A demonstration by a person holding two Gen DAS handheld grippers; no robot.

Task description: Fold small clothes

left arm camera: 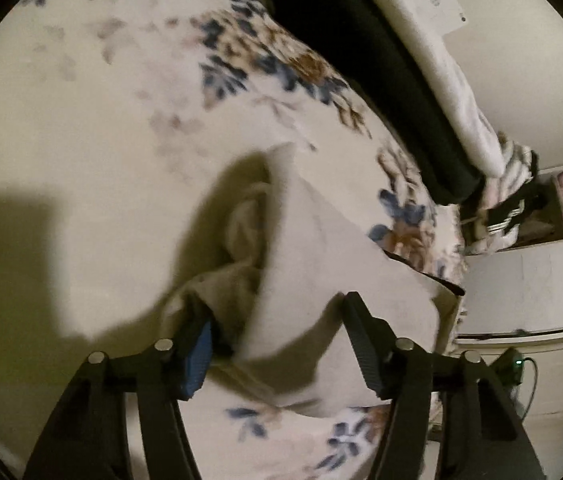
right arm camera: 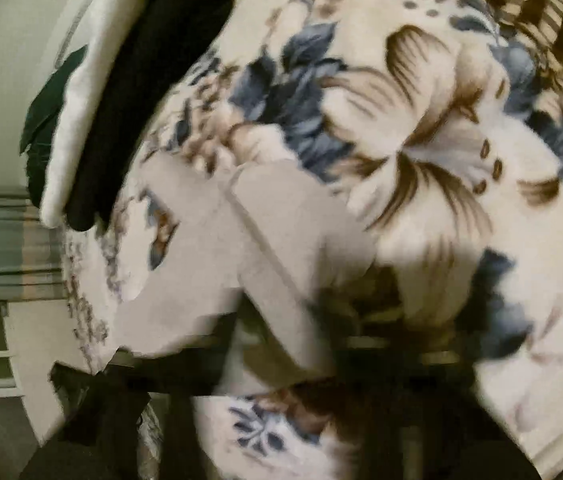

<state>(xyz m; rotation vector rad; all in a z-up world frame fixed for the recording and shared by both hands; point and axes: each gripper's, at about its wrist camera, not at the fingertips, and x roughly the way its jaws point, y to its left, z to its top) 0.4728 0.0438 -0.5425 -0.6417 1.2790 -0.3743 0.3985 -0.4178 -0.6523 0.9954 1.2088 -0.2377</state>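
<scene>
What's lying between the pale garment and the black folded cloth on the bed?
Only flowered blanket separates the pale garment from the black cloth, seen in the left wrist view.

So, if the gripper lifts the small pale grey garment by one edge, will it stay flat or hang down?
The small pale grey cloth garment probably hangs limp: it already bunches into soft folds. It looks thin, so likely light. On the fluffy floral blanket, pushing would probably wrinkle it rather than slide it.

Blanket (left arm camera: 81,140) bare leftward; black cloth (left arm camera: 381,80), white towel (left arm camera: 453,92) block right.
</scene>
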